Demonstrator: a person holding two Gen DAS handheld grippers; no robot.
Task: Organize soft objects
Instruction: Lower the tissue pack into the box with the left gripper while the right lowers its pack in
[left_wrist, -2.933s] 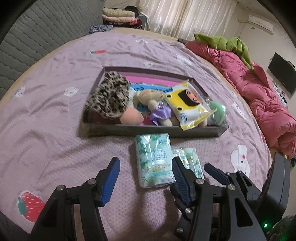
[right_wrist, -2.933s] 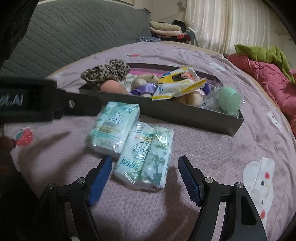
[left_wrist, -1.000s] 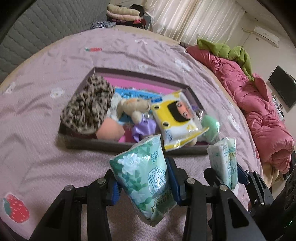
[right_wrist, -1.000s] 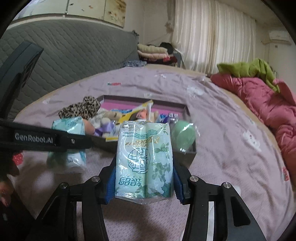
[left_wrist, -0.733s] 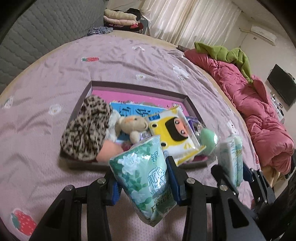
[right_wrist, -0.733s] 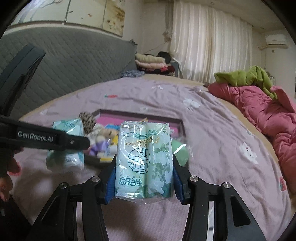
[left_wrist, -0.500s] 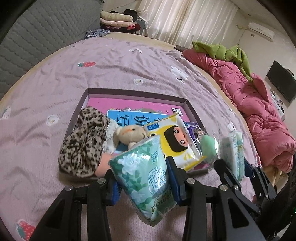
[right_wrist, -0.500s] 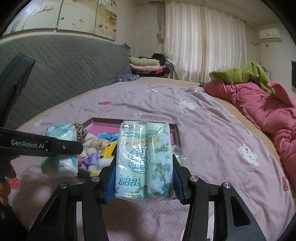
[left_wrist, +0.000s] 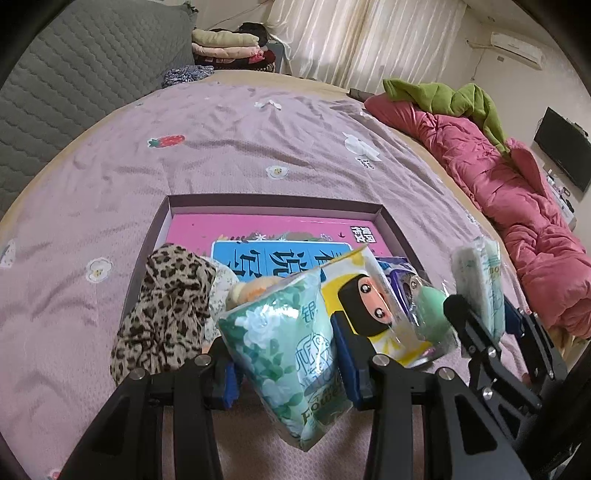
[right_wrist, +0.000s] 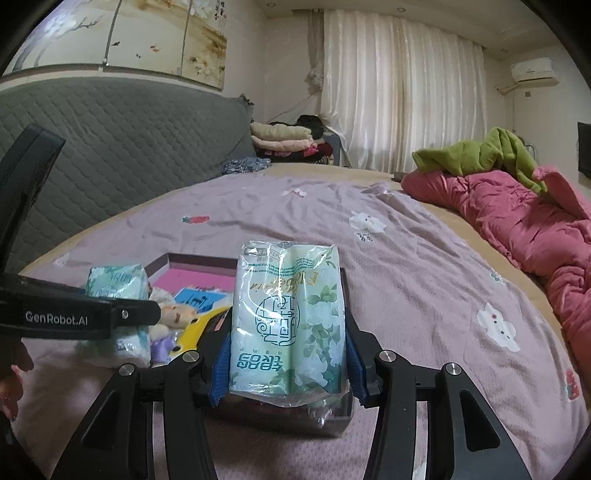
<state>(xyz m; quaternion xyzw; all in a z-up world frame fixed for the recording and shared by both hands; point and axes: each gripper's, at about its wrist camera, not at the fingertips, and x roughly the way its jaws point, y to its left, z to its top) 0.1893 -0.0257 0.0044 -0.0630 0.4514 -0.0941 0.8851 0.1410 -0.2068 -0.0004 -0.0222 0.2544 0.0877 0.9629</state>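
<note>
The left gripper (left_wrist: 286, 360) pinches one tilted mint-green tissue pack (left_wrist: 291, 350) with leaf print, raised over the near edge of the shallow box (left_wrist: 277, 201). The right gripper (right_wrist: 286, 363) clamps a second tissue pack (right_wrist: 288, 317), upright, above the same box. "GenRobot.AI" reads on the left gripper's side. Beyond, the box holds one leopard-print cloth (left_wrist: 166, 310), one yellow cartoon-face pack (left_wrist: 365, 295), and one green sponge (left_wrist: 432, 310).

glossy plastic tissue pack (right_wrist: 288, 314), matt cloth bedspread (right_wrist: 406, 266)
</note>
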